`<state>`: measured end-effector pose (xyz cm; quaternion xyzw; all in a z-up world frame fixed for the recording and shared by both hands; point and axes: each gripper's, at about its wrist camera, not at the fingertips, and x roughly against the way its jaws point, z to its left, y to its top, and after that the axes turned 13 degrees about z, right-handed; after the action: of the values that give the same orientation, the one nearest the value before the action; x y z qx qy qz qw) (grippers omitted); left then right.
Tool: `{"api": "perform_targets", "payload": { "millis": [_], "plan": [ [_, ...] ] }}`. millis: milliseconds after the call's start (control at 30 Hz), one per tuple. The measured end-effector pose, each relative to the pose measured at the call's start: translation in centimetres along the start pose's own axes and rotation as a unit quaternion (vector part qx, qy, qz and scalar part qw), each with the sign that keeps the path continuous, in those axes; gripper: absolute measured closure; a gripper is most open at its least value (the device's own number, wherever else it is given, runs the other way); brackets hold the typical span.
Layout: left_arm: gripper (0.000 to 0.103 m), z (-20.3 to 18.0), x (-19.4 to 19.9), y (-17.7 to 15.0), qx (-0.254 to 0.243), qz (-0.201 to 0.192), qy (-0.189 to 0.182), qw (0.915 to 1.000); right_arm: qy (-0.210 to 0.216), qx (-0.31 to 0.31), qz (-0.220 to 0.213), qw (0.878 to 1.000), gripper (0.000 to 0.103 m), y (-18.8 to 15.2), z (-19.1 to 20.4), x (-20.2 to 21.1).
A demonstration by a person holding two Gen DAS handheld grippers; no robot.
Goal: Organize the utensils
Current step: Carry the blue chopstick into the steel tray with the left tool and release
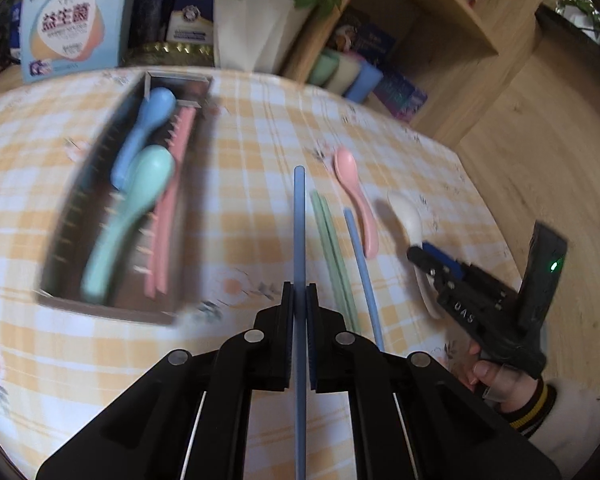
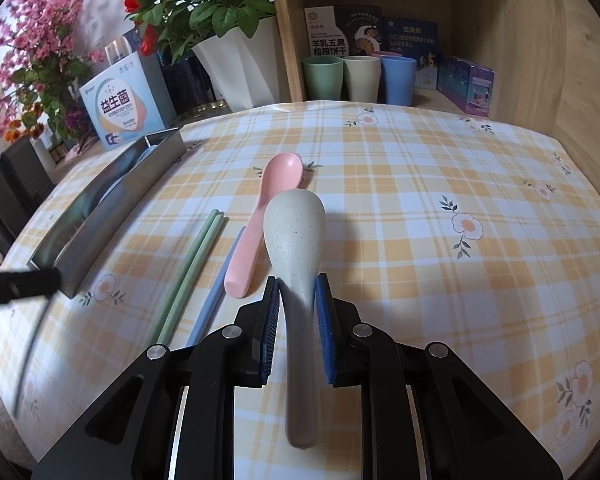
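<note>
left tool (image 1: 300, 300) is clamped tight on one blue chopstick (image 1: 299, 216), raised off the checked worktop (image 1: 240, 152). right tool (image 2: 298, 304) is closed around the handle of a beige spoon (image 2: 296, 236). on the worktop lie a pink spoon (image 2: 268, 204), green chopsticks (image 2: 192, 264) and a second blue chopstick (image 1: 362, 268). the tray (image 1: 60, 240) holds blue and green spoons and pink chopsticks.

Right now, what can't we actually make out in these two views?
- Tray contents, left wrist view: motion-blurred; the pink pieces beside the green spoon can't be identified.
- Tray interior, right wrist view: hidden by its near wall.
- Blue chopstick rear end, left wrist view: cut off by the bottom edge, behind the left gripper.
- Left gripper, right wrist view: a blurred sliver at the left edge.
</note>
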<state>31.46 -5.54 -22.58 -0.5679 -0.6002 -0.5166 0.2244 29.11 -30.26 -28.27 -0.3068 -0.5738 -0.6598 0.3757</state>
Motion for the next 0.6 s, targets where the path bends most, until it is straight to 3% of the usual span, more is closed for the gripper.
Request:
{"api": "perform_targets", "payload": {
  "millis": [133,233,400,600],
  "plan": [
    [0.097,2.2,2.9,1.8,0.015,-0.033,0.017,0.9992,0.008,-0.005,0.003,1.000,0.084,0.0,-0.3,-0.1],
    [0.097,4.4,3.4,4.1,0.040,-0.037,0.032,0.9980,0.011,-0.005,0.005,1.000,0.084,0.0,-0.3,-0.2],
    [0.097,7.7,2.0,8.3,0.078,-0.031,0.044,0.9954,0.015,-0.004,0.007,1.000,0.084,0.1,-0.4,-0.3],
    [0.097,8.3,-1.2,11.4,0.054,-0.001,0.054,0.9971,0.021,-0.008,0.012,1.000,0.084,0.2,-0.6,-0.4]
  ]
}}
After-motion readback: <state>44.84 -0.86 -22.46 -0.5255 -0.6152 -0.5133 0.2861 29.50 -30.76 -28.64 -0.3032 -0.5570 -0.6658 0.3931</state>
